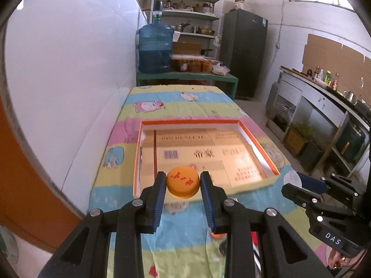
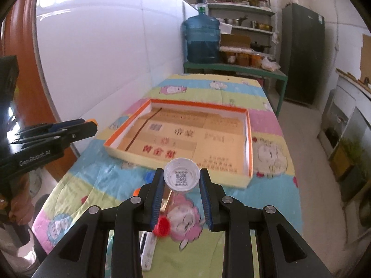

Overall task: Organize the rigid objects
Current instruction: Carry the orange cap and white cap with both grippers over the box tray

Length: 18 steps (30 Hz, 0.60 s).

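Holding orange cap, left gripper clamps sides; right gripper pinches white cap; both near tray rim, likely for drop-in.

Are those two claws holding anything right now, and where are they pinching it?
Yes. The left gripper pinches an orange cap by its side rim. The right gripper pinches a white cap, open side up, also by its rim.
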Each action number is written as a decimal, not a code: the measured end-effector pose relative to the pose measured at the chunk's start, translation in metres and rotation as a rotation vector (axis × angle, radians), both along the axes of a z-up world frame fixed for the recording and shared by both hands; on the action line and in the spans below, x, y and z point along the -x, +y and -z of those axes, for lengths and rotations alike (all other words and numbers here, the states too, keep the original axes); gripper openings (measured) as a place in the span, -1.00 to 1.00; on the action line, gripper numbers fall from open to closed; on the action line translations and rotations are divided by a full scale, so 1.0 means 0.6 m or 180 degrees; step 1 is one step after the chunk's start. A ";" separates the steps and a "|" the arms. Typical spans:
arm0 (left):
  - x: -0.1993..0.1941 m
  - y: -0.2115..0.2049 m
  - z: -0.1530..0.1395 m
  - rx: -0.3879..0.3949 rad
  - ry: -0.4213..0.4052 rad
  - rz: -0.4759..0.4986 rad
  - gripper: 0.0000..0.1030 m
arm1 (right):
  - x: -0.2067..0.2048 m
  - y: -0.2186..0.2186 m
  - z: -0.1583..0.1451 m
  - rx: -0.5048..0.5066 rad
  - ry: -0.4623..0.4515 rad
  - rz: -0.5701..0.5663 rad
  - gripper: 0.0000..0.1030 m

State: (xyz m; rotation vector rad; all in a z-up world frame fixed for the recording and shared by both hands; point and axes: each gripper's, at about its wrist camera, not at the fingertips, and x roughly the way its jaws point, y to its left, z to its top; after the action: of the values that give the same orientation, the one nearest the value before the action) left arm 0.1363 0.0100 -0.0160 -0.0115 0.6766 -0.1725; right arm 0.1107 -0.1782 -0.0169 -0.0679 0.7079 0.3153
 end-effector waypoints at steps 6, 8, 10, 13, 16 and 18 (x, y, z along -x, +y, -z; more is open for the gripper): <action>-0.049 -0.007 0.001 -0.0029 -0.0034 -0.0092 -0.40 | -0.067 -0.002 -0.005 0.0008 0.0014 -0.0071 -0.41; -0.066 -0.008 0.004 -0.0051 -0.0047 -0.0136 -0.40 | -0.090 -0.004 -0.005 -0.0029 0.0041 -0.0077 -0.41; -0.081 -0.009 0.006 -0.0081 -0.0076 -0.0193 -0.40 | -0.108 -0.005 -0.004 -0.0052 0.0064 -0.0073 -0.41; -0.107 -0.011 0.011 -0.0114 -0.0077 -0.0264 -0.40 | -0.135 -0.004 -0.002 -0.0049 0.0072 -0.0077 -0.41; -0.125 -0.012 0.014 -0.0123 -0.0088 -0.0330 -0.40 | -0.156 -0.003 0.000 -0.0033 0.0084 -0.0069 -0.41; -0.139 -0.014 0.017 -0.0121 -0.0084 -0.0362 -0.40 | -0.171 -0.004 0.005 -0.0049 0.0111 -0.0056 -0.41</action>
State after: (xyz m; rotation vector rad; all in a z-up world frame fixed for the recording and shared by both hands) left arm 0.2196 0.0019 -0.0264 -0.0113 0.6511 -0.0503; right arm 0.2136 -0.1807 -0.0201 -0.0541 0.7396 0.3395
